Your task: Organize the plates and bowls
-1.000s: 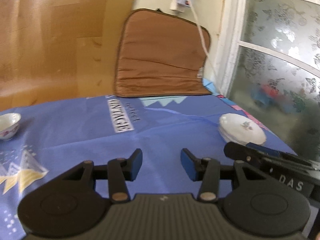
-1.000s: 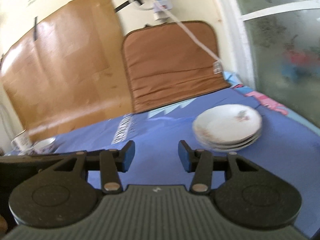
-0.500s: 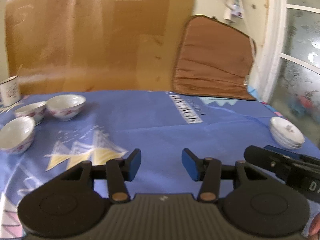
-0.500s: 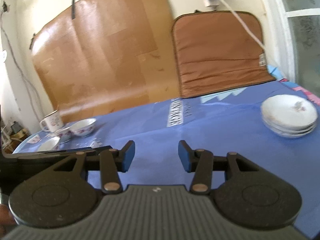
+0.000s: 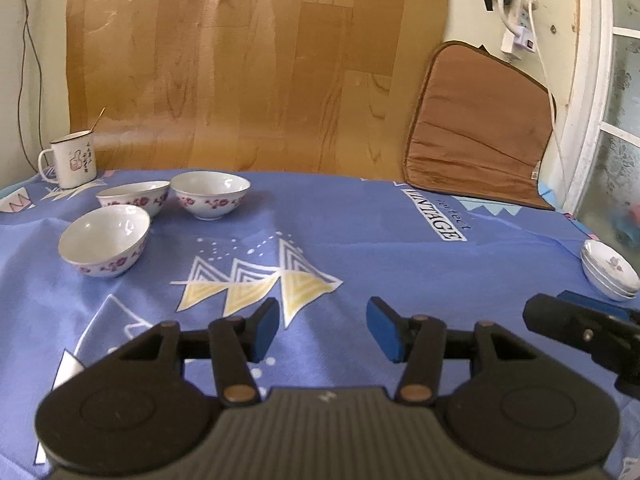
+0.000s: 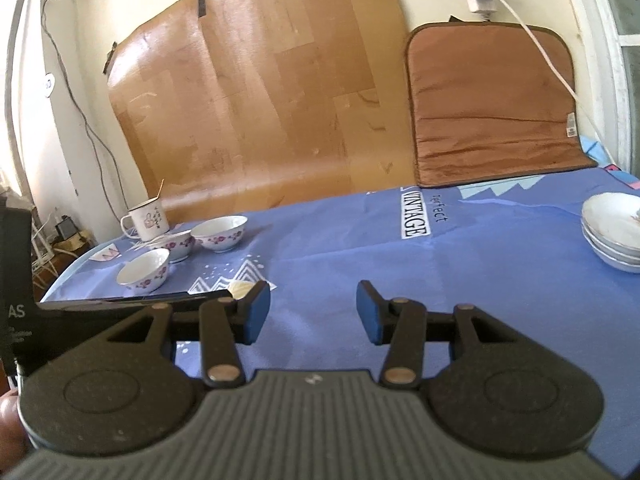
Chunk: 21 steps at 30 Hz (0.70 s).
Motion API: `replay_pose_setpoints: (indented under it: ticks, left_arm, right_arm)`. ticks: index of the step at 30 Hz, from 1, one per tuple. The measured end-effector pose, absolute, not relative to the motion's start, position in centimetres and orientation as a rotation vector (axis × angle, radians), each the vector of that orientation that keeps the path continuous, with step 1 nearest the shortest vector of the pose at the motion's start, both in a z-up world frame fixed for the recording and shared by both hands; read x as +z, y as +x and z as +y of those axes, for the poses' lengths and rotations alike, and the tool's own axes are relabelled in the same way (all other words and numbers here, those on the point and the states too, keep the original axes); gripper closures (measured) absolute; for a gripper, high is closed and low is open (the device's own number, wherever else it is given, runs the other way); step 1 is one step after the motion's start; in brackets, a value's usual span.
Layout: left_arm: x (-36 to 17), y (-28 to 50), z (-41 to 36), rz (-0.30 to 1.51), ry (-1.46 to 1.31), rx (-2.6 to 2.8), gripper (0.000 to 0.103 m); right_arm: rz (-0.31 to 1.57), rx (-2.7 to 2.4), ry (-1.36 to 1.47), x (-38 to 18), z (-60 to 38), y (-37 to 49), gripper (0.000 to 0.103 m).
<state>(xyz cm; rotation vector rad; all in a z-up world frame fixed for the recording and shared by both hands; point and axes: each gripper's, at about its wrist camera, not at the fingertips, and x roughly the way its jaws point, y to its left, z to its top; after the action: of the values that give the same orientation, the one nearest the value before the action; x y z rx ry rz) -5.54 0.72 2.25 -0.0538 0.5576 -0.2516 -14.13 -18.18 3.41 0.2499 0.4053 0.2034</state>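
Observation:
Three white bowls with pink flowers stand at the far left of the blue tablecloth: one nearer point(image 5: 105, 240), two behind it point(image 5: 134, 197) point(image 5: 211, 194). The right wrist view shows the same bowls point(image 6: 144, 270) point(image 6: 219, 232). A stack of white plates point(image 5: 610, 276) point(image 6: 614, 230) sits at the table's right edge. My left gripper point(image 5: 322, 330) hovers over the cloth's middle with its jaws opening and nothing between them. To its right, my right gripper point(image 6: 312, 312) is open and empty, and the plates are ahead to its right.
An enamel mug point(image 5: 74, 159) with a stick in it stands behind the bowls. A wood-grain sheet point(image 5: 248, 64) and a brown cushion point(image 5: 480, 128) lean on the wall behind the table. A white cable point(image 6: 552, 60) hangs across the cushion. A frosted glass door lies to the right.
Both views have swung left: the bowls and mug came into sight and the plates slid to the right edge. The left jaws stand slightly wider than before.

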Motion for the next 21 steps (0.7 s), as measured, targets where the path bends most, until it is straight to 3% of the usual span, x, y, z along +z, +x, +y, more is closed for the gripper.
replay_pose_setpoints:
  ticks: [21]
  left_arm:
    - [2.1,-5.6,5.2,0.539,-0.141,-0.22,0.052]
  right_arm:
    - [0.408,0.23,0.211,4.0,-16.4,-13.5,0.052]
